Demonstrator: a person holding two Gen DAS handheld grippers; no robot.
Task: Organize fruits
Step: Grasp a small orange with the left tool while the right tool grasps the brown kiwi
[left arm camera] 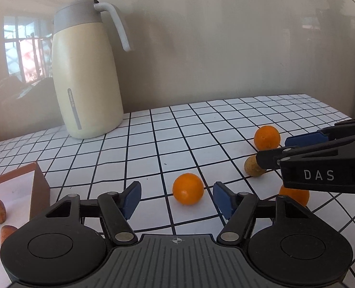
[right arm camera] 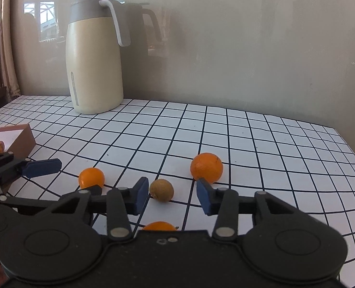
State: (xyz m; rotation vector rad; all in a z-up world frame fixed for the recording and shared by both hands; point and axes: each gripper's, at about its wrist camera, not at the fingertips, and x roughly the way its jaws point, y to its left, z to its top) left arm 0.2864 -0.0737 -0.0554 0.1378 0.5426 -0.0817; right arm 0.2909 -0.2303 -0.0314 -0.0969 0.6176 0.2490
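Glossy cream jug (right arm camera: 94, 64), dimpled shiny orange (right arm camera: 206, 167), matt brownish fruit (right arm camera: 161, 190), smooth gridded tablecloth (right arm camera: 261, 148)

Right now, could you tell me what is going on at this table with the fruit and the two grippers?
A person is sorting fruit with a gripper in each hand. The left gripper is open, lined up on a small orange. The right gripper is open around a brownish round fruit. Two more oranges lie loose on the checked tablecloth. A brown box at the left already holds some pieces.
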